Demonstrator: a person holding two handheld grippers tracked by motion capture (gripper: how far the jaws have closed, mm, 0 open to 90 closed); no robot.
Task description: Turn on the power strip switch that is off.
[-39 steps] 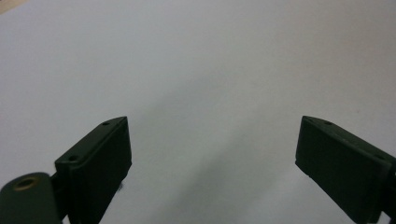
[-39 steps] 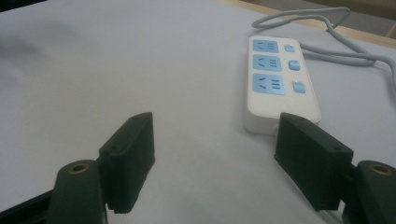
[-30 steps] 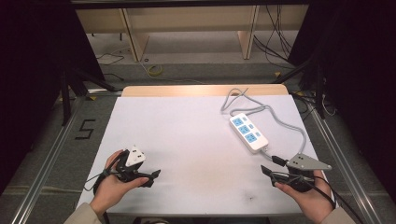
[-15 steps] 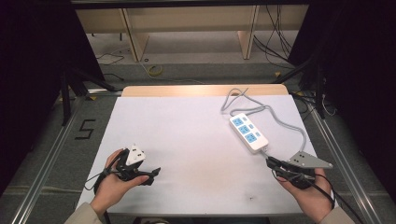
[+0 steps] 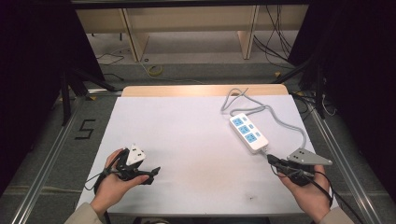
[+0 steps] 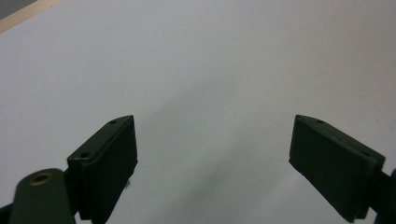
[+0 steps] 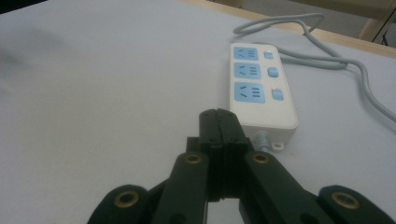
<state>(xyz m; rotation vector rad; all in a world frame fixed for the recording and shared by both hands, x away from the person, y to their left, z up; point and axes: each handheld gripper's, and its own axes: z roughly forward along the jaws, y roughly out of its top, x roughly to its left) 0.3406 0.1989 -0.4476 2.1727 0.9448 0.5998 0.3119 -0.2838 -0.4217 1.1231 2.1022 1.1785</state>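
Your left gripper (image 5: pixel 150 174) and right gripper (image 5: pixel 272 160) are black with brass-ringed pivots (the right carries a grey three-cornered plate); your sleeves (image 5: pixel 81 215) are beige.

I see a white power strip (image 5: pixel 249 132) lying flat on the right half of the white table (image 5: pixel 187 140), its three blue sockets (image 7: pixel 246 72) and blue switches facing up. Its grey cable (image 5: pixel 280 122) loops off the far end and curves back along the right side

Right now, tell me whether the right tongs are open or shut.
Shut. In the right gripper view the right tongs have both black jaws pressed flat together with nothing between them, tips just short of the power strip.
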